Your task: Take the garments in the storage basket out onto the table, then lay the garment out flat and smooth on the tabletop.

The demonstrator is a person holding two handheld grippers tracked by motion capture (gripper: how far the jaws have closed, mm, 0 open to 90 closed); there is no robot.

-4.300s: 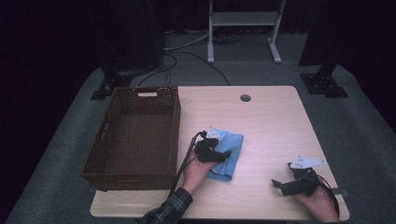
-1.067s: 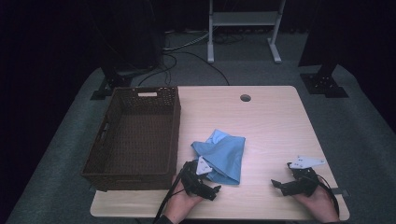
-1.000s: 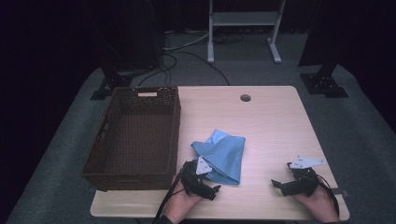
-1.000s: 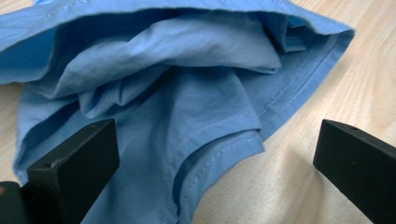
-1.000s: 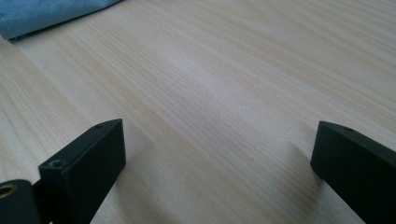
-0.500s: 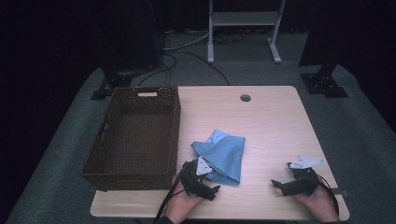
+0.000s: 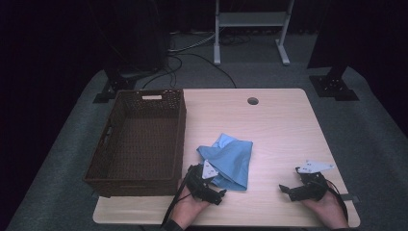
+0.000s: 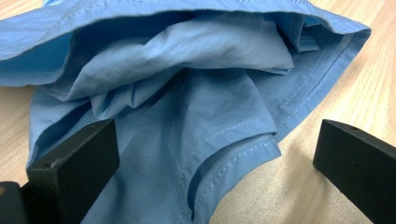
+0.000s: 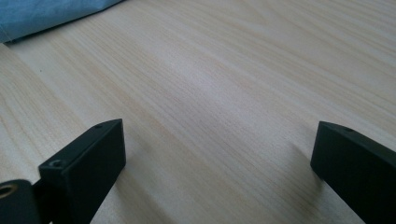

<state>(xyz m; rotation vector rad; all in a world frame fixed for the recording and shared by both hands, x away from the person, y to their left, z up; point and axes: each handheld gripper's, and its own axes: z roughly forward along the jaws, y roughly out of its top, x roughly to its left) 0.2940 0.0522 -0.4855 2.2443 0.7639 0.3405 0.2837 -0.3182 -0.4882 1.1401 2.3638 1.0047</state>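
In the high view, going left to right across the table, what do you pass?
Brown wicker basket → left gripper → blue cloth → right gripper, jaws open on bare wood of the table.

Cloth (image 7: 229, 160) mid-table (image 7: 284, 120), basket (image 7: 139, 140) to its left, left gripper (image 7: 219, 196) at its near edge, right gripper (image 7: 284, 189) well right.

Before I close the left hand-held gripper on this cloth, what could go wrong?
1. The left hand-held gripper stands open at the corner of the crumpled blue cloth; it may pinch a single layer, so the rest unfolds and drags.
2. The basket wall rises close beside it; a low lift could snag the cloth on its rim.
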